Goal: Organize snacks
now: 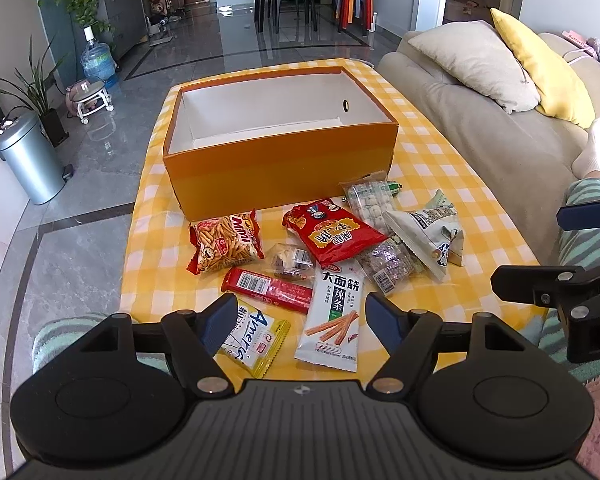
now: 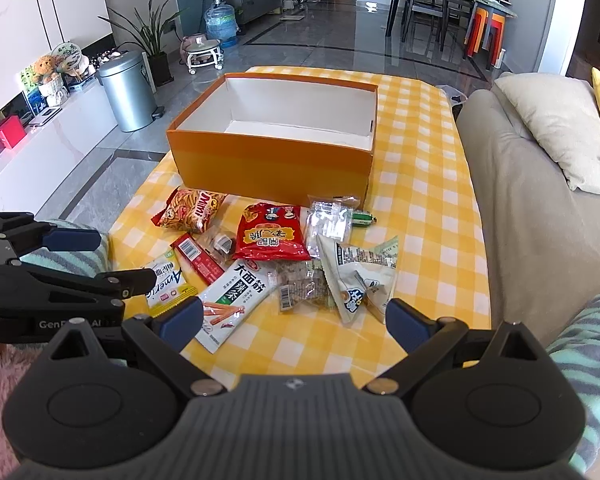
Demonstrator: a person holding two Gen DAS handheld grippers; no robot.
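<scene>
An open orange box (image 1: 276, 170) (image 2: 268, 162) with a white, empty inside stands on the yellow checked table. Several snack packets lie in front of it: an orange Mini sticks bag (image 1: 224, 246) (image 2: 190, 210), a red bag (image 1: 332, 232) (image 2: 270, 234), a white spicy-strip packet (image 1: 334, 320) (image 2: 232, 300), a red bar (image 1: 268, 288), an Ameria packet (image 1: 252, 338) (image 2: 164, 288), a white-grey bag (image 1: 428, 232) (image 2: 360, 276). My left gripper (image 1: 300, 320) is open above the near packets. My right gripper (image 2: 294, 320) is open above the table's near edge.
A beige sofa (image 1: 480, 120) with cushions runs along the table's right. A metal bin (image 1: 30, 160) and a water bottle (image 1: 98, 60) stand on the floor at the left. The right gripper shows at the left wrist view's right edge (image 1: 560, 280). My legs in striped trousers (image 2: 580, 360) are near.
</scene>
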